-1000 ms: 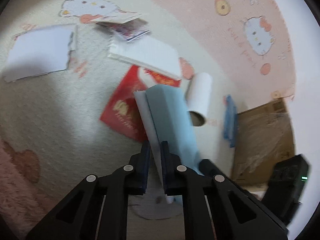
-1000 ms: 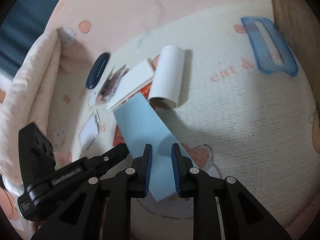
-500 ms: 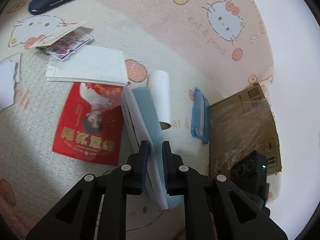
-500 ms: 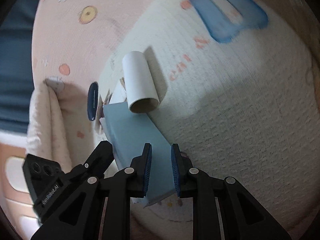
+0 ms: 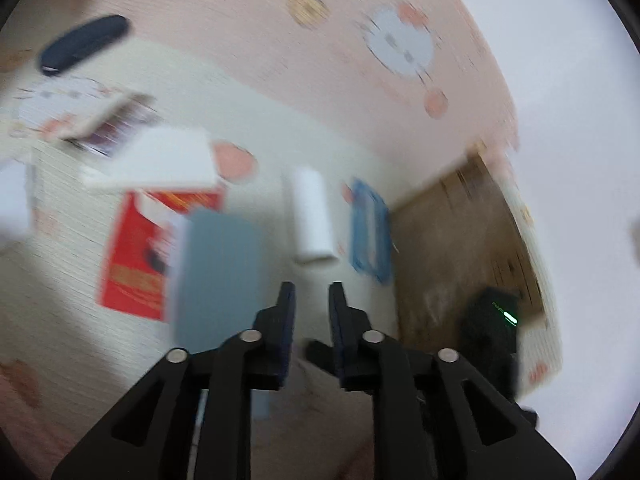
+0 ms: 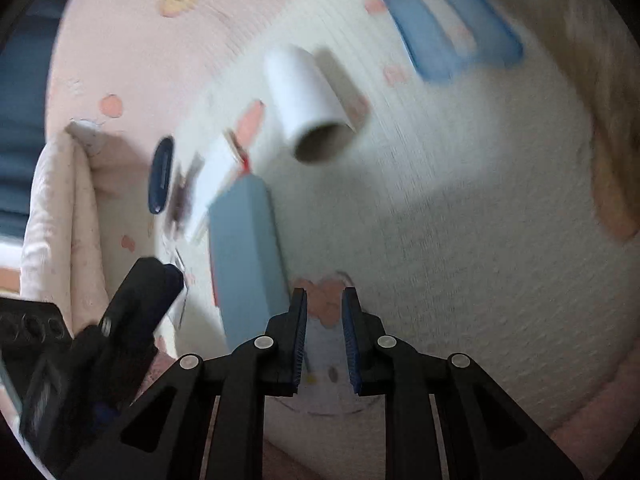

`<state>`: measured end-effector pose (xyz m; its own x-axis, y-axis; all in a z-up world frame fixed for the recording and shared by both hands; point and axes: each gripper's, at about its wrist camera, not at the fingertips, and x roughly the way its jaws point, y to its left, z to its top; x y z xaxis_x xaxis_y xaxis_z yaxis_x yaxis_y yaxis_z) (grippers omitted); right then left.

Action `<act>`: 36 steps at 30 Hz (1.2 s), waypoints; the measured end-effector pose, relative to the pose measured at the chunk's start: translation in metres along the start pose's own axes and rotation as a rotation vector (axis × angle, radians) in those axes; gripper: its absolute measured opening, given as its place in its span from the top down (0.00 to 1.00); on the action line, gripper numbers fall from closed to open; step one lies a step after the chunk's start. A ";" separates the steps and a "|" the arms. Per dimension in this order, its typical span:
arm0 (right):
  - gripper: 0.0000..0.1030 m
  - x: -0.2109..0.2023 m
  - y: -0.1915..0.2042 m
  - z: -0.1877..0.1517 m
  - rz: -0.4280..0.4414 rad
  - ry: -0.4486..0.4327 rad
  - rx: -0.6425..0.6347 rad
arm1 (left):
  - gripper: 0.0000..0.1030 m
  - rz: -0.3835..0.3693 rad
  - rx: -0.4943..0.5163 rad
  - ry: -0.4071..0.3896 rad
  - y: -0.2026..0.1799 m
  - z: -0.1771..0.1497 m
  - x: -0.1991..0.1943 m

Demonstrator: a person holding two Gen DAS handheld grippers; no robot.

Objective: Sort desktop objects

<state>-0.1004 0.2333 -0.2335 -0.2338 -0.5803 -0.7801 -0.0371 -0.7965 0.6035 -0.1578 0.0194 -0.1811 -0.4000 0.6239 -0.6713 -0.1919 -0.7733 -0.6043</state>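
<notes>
The blue booklet (image 5: 218, 276) lies just left of both grippers, long axis pointing away — left gripper (image 5: 311, 300) opening, right gripper (image 6: 324, 304) parted, both empty.

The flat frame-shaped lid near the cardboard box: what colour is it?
Blue lid, translucent with a paler centre; clearest in the right wrist view, though blurred.

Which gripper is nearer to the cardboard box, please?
Right. The right gripper hangs before the cardboard box; the left gripper, jaws opening empty, sits farther off beside the booklet.
</notes>
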 end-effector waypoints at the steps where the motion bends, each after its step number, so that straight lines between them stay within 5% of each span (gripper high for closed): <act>1: 0.85 -0.004 0.009 0.000 -0.012 -0.026 -0.042 | 0.70 0.019 -0.027 -0.002 0.009 0.005 -0.002; 9: 0.85 0.015 0.061 -0.002 0.041 -0.046 -0.179 | 0.70 0.105 -0.360 0.039 0.102 0.016 0.007; 12: 0.85 0.023 0.060 -0.006 0.077 -0.039 -0.190 | 0.90 0.096 -0.404 0.058 0.110 0.012 0.017; 22: 0.90 0.026 0.027 -0.004 -0.004 -0.054 -0.123 | 1.00 0.045 -0.252 0.179 0.073 -0.004 0.039; 27: 0.90 0.019 0.005 0.003 -0.053 -0.054 -0.071 | 1.00 -0.068 -0.112 0.192 0.033 -0.003 0.038; 30: 0.90 0.022 -0.014 0.005 0.017 -0.008 0.023 | 1.00 -0.006 0.003 0.168 0.012 -0.008 0.036; 36: 0.98 0.048 0.005 -0.005 0.070 0.097 -0.071 | 1.00 -0.031 -0.063 0.155 0.024 -0.015 0.018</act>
<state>-0.1069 0.2006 -0.2688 -0.1379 -0.6455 -0.7512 0.0456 -0.7617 0.6463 -0.1559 0.0137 -0.2140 -0.2507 0.6612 -0.7071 -0.1435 -0.7477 -0.6483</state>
